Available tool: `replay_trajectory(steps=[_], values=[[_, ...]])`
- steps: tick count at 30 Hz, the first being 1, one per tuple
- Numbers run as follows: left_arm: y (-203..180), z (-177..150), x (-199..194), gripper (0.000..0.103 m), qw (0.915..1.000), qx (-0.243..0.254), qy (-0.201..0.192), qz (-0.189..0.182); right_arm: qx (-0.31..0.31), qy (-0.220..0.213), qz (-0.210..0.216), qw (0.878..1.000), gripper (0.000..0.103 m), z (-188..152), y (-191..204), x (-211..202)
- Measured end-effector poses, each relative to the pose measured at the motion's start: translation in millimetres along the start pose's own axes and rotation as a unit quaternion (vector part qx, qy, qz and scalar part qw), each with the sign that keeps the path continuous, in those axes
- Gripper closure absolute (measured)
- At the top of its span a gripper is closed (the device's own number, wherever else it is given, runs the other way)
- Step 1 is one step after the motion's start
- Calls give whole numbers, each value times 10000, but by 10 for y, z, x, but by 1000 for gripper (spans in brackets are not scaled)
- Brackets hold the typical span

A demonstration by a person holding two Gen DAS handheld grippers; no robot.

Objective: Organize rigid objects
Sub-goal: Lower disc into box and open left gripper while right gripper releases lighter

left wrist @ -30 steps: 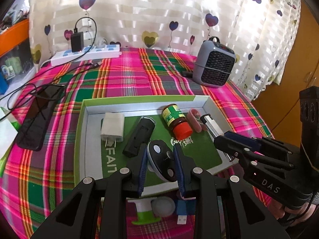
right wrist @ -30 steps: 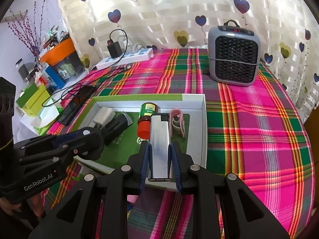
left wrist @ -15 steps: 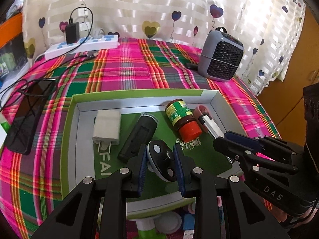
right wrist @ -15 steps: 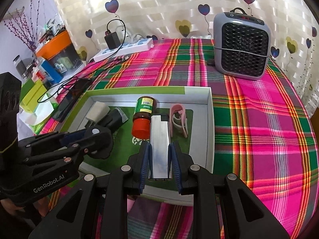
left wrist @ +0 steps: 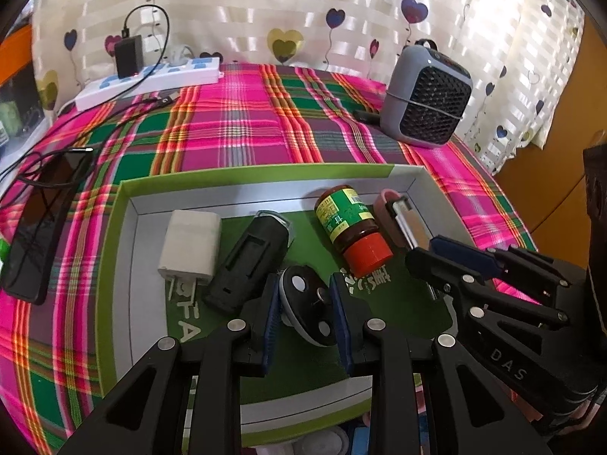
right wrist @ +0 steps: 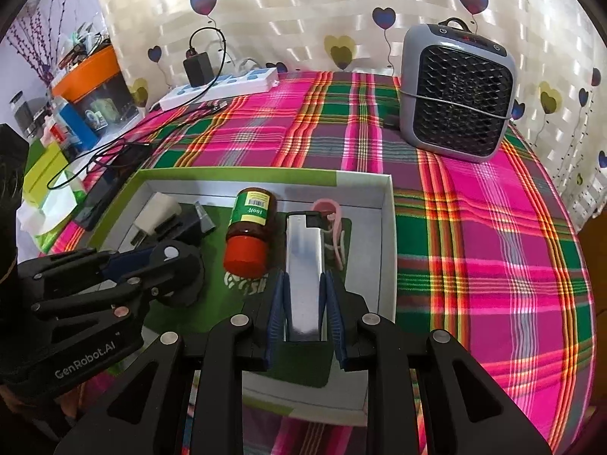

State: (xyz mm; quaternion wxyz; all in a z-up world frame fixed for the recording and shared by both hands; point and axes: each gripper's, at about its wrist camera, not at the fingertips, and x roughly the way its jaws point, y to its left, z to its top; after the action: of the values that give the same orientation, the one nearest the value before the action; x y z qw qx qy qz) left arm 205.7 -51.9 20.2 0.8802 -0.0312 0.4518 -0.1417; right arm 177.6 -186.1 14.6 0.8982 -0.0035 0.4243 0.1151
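A green-rimmed box tray lies on the plaid cloth. In it are a white charger, a black case, a brown bottle with a red cap and a pink clip. My left gripper is shut on a black and white oval disc over the tray's front. My right gripper is shut on a silver lighter, held over the tray between the bottle and the clip.
A grey heater stands at the back right. A white power strip with a black adapter lies at the back left. A black phone with cables lies left of the tray. Small items lie in front of the tray.
Both grippers have moved forward over the tray with their objects still held. The disc and the lighter now sit further in over the tray floor.
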Motion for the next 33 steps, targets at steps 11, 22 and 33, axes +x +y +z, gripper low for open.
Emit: replay_trajectory(steps=[11,22,33], values=[[-3,2,14,78,10000,-9,-13,-17,-73,-76,-189,9998,79,-18,7,36],[-30,-6,43,72,10000,63,2,41,-53,-143,-196,9997,79,-31,-2,23],[-63,-18,46,70,9997,168,-14,154,-5,-152,-176,9997,79,-33,5,14]])
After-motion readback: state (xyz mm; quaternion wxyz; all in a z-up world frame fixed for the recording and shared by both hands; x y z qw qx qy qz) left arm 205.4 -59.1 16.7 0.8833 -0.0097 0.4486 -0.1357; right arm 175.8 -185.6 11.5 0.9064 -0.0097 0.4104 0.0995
